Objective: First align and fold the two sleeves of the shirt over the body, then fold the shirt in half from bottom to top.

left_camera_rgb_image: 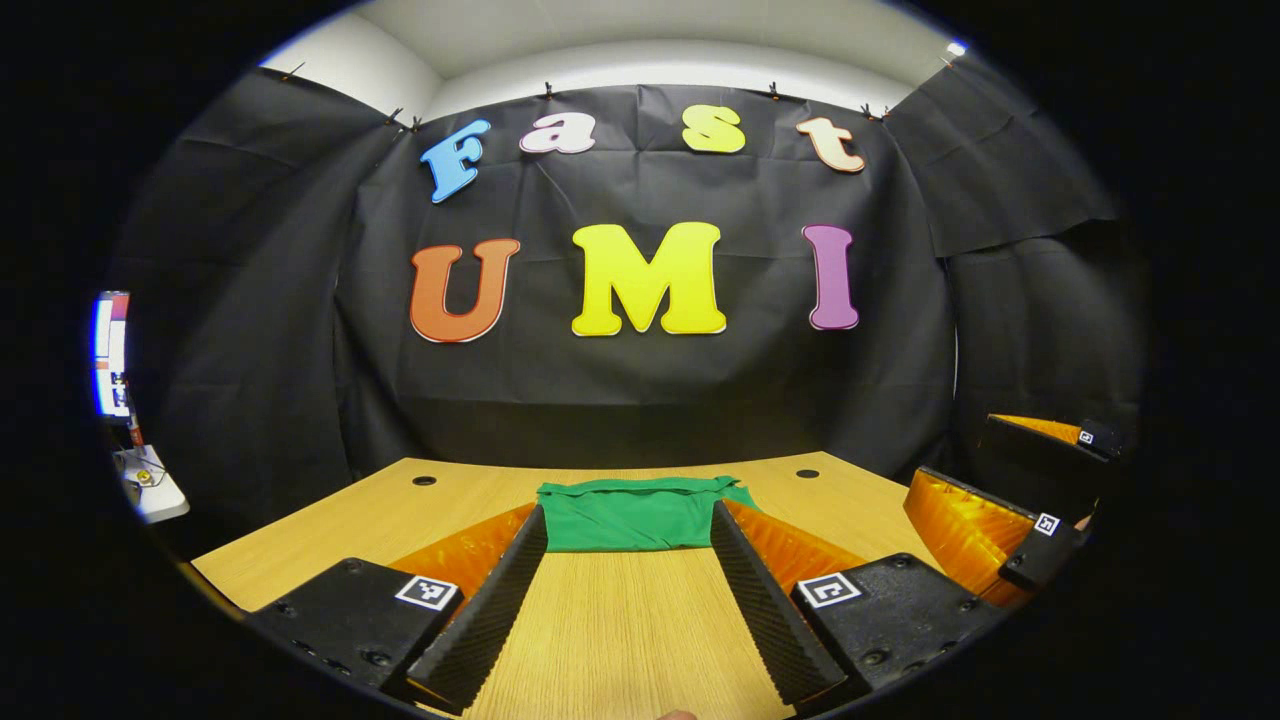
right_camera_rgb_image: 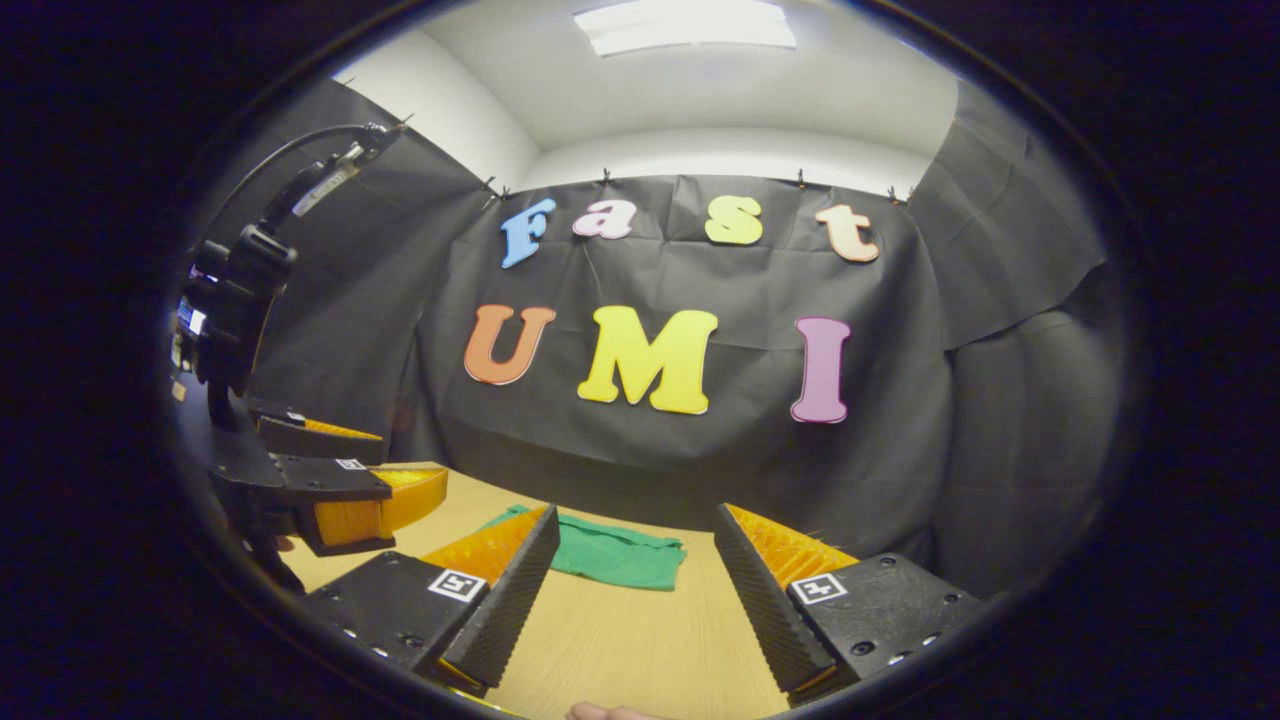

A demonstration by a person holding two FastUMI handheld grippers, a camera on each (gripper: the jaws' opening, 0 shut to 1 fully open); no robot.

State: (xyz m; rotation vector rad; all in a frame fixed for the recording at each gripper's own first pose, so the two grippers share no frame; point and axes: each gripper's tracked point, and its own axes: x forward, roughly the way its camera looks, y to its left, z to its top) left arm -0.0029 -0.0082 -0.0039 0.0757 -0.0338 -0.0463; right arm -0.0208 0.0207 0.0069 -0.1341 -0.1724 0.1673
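Fingers of the left gripper [left_camera_rgb_image: 630,600] and right gripper [right_camera_rgb_image: 630,610] are held apart, empty; beyond, the shirt [left_camera_rgb_image: 635,512] is seen folded compactly, apparently finished.

We see a wooden table [left_camera_rgb_image: 640,620] with two dark holes near its far edge, black cloth [left_camera_rgb_image: 640,380] hung behind it, white walls above, and a ceiling light [right_camera_rgb_image: 685,25].

A: From where does the left gripper view look?
B: From low above the surface [left_camera_rgb_image: 620,620], straight toward the back wall, shirt [left_camera_rgb_image: 635,515] centred ahead.
A: And the right gripper view?
B: Further right, tilted upward. Both share the shirt [right_camera_rgb_image: 615,555], surface [right_camera_rgb_image: 640,640] and wall.
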